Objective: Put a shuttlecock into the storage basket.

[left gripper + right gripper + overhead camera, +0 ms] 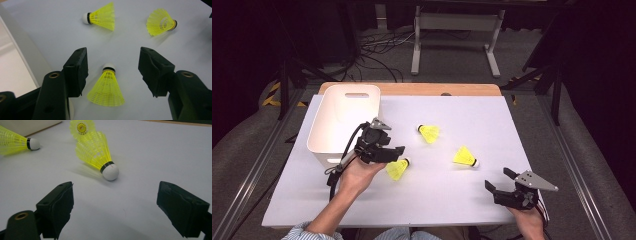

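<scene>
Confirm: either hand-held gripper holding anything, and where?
Nothing held. Left hand-held gripper straddles a yellow shuttlecock, pads clear of it. Right hand-held gripper open.

A white bin (pixel 343 120) stands at the far left corner of the white table (pixel 452 200). Two yellow shuttlecocks lie on their sides near the middle: one (pixel 429 133) toward the far edge, the other (pixel 464 157) toward the right edge, well apart from each other
</scene>
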